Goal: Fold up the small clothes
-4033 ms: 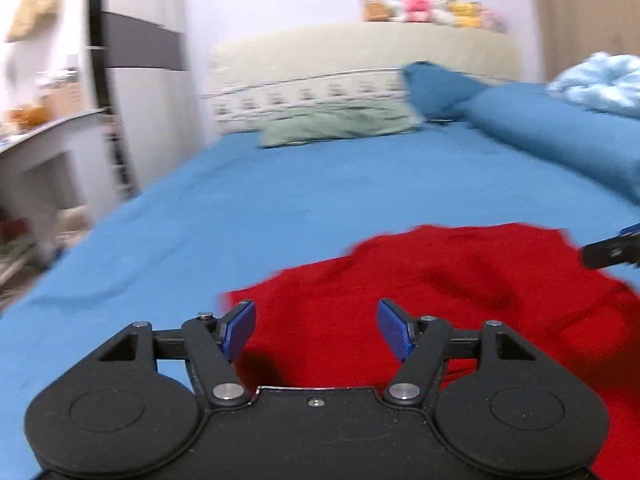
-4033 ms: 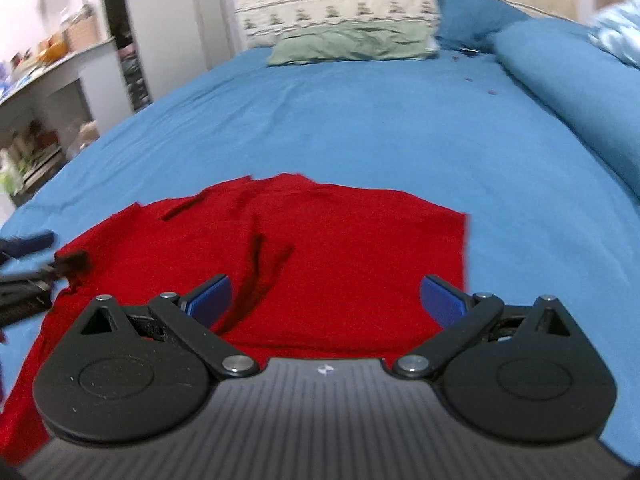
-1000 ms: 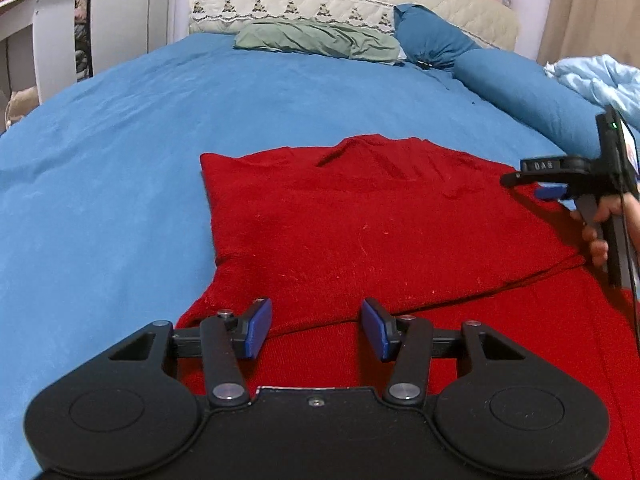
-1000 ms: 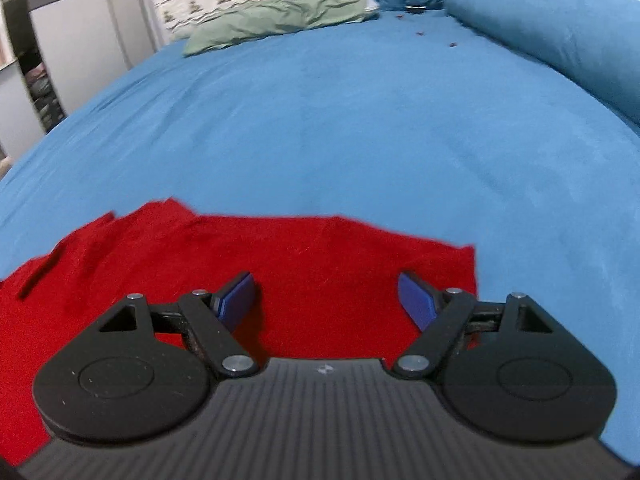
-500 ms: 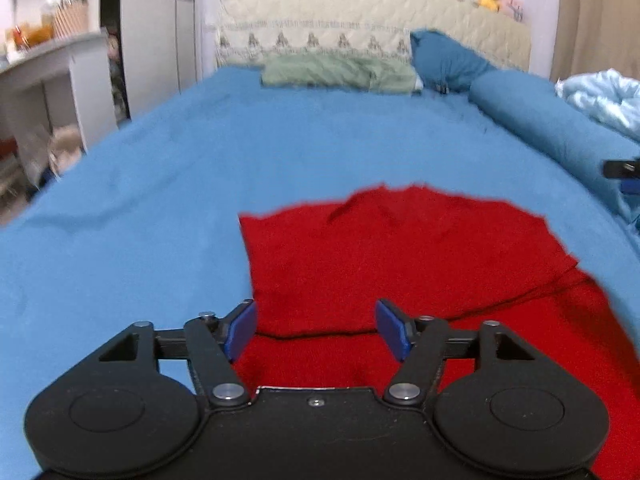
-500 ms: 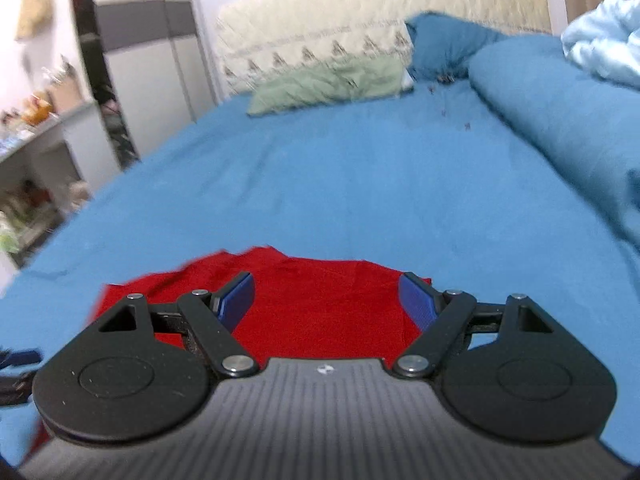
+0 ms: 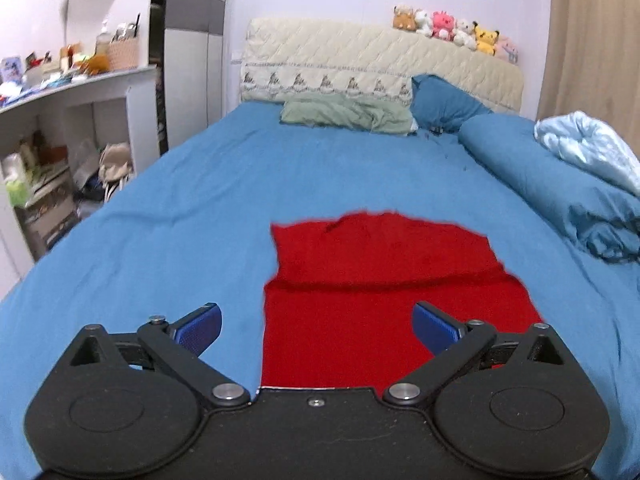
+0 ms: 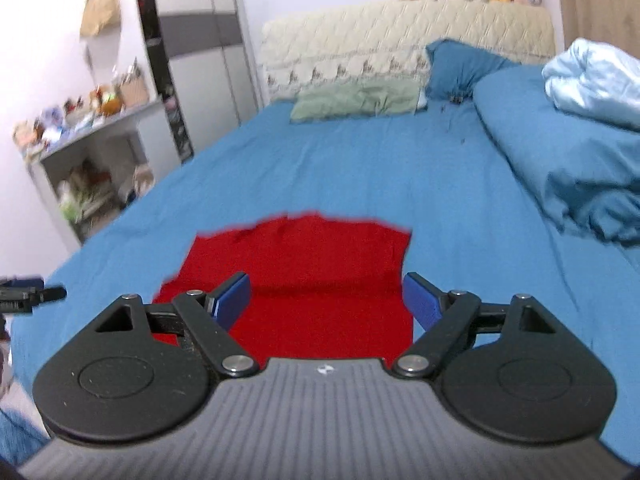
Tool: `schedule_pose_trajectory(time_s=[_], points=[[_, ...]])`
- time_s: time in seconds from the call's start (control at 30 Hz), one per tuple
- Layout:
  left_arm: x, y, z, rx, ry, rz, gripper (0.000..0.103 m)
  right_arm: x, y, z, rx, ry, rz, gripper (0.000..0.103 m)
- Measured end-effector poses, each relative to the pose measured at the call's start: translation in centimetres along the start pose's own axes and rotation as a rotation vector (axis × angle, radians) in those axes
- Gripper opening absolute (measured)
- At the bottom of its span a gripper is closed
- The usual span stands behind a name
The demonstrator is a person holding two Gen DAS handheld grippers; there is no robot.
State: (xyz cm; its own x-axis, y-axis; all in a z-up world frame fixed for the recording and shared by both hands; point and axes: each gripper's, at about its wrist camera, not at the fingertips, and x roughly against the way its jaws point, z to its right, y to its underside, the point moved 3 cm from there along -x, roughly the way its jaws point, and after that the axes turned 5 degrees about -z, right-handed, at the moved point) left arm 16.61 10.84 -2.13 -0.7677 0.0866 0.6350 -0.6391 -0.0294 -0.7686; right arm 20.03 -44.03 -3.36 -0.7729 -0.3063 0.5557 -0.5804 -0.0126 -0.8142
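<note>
Lying flat on the blue bed [image 7: 224, 184], the red garment [image 7: 384, 280] is judged soft, light and limp, best pinched at near corners; both hand-held grippers, left [image 7: 316, 326] and right [image 8: 326, 298], are held released, empty.

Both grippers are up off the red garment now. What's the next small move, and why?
Probably bring the left gripper down onto the left side edge of the red garment to start the next fold. Both the left and the right gripper are open and empty, and the garment lies flat on the blue bedsheet with one fold line across it.
</note>
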Motion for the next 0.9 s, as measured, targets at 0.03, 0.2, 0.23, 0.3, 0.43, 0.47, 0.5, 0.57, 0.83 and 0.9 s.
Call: schedule_pose_trajectory(time_s=[0.03,0.2,0.23,0.3,0.43,0.47,0.5,0.57,0.83,0.9], points=[[0.2,1.2,-0.2,0.008,0.001,-0.018,0.102,0.3,1.4,-0.1,0.007,0.011,-0.012,0.099],[-0.9,7.5,-1.2,0.072,0.008,-0.126,0.09,-0.4,8.7,-0.3,0.017,0.031,-0.107,0.097],[-1.2,8.7,-1.4,0.078,-0.001,-0.147,0.084,-0.7,10.0,-0.4,0.017,0.043,-0.122,0.097],[-1.8,10.5,-1.8,0.094,-0.014,-0.184,0.076,-1.7,12.3,-0.6,0.024,0.073,-0.144,0.096],[-3.3,13.4,-2.4,0.108,-0.026,-0.237,0.055,-3.3,16.9,-0.8,0.06,0.146,-0.192,0.092],[-3.6,13.9,-2.5,0.105,-0.032,-0.245,0.055,-3.6,17.7,-0.8,0.051,0.156,-0.204,0.09],[-3.9,14.2,-2.5,0.105,-0.035,-0.252,0.054,-3.9,18.5,-0.7,0.033,0.166,-0.217,0.089],[-4.2,14.9,-2.7,0.109,-0.042,-0.259,0.052,-4.4,19.8,-0.2,-0.014,0.19,-0.24,0.087],[-5.3,16.1,-1.4,0.046,-0.092,-0.271,0.052,-6.0,23.2,0.4,-0.118,0.191,-0.321,0.058],[-5.1,16.2,-1.4,0.054,-0.086,-0.271,0.042,-6.0,23.2,0.2,-0.124,0.178,-0.313,0.035]])
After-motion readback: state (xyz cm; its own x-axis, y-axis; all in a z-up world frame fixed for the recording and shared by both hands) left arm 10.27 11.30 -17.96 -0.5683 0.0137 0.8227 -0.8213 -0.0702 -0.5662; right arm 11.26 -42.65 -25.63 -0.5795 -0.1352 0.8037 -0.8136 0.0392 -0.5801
